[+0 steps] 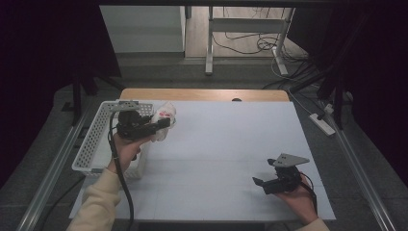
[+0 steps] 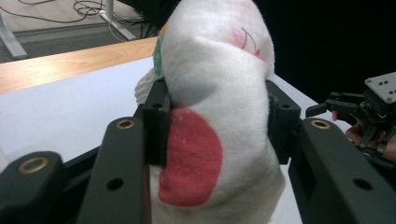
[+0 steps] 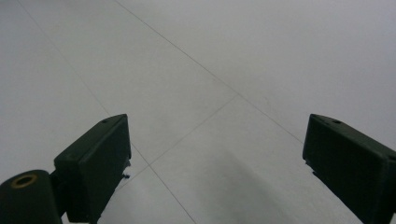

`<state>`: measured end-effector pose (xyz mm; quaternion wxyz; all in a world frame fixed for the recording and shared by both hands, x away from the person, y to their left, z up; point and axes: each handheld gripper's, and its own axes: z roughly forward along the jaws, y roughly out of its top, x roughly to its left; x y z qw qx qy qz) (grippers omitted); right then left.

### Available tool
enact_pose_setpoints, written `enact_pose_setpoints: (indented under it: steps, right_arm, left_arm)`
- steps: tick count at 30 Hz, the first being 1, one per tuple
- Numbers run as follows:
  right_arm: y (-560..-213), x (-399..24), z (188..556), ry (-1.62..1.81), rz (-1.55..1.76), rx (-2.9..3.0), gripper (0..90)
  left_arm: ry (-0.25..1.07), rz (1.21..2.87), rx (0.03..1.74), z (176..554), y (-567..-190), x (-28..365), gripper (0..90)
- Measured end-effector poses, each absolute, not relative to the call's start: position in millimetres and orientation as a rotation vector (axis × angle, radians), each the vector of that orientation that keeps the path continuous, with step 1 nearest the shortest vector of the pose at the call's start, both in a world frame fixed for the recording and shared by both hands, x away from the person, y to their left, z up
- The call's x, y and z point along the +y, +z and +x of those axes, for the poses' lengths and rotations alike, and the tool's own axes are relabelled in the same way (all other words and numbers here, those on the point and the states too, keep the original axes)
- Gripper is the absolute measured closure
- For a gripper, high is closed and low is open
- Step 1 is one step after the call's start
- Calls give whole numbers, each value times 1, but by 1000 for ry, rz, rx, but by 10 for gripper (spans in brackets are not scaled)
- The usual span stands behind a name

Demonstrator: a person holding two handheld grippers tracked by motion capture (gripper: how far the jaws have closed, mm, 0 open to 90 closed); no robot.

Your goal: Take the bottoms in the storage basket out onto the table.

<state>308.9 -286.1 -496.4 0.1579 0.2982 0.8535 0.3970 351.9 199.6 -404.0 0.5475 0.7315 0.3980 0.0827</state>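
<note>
A rolled white sock (image 2: 215, 102) with a red patch and small pink marks is squeezed between the black jaws of my left gripper (image 2: 215, 123). In the high view that left gripper (image 1: 163, 124) holds the sock (image 1: 165, 114) just above the table, beside the right rim of the white mesh basket (image 1: 94, 139). My right gripper (image 1: 258, 183) rests low at the table's front right, held in a hand. Its jaws stand wide apart in the right gripper view (image 3: 217, 154), with bare white table between them.
The white table cover (image 1: 226, 144) spans the desk, with a wooden strip (image 1: 202, 94) along its far edge. Beyond it are a desk frame and cables on the floor (image 1: 250, 43). A metal rail (image 1: 53, 163) runs along the left side.
</note>
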Motion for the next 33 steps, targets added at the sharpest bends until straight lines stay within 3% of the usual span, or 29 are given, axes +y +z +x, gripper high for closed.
enact_pose_setpoints:
  steps: [33]
  right_arm:
    - [-496, -287, 309, 1136, 855, 2438, 78]
  left_arm:
    - [150, 1756, 884, 360, -408, 162, 543]
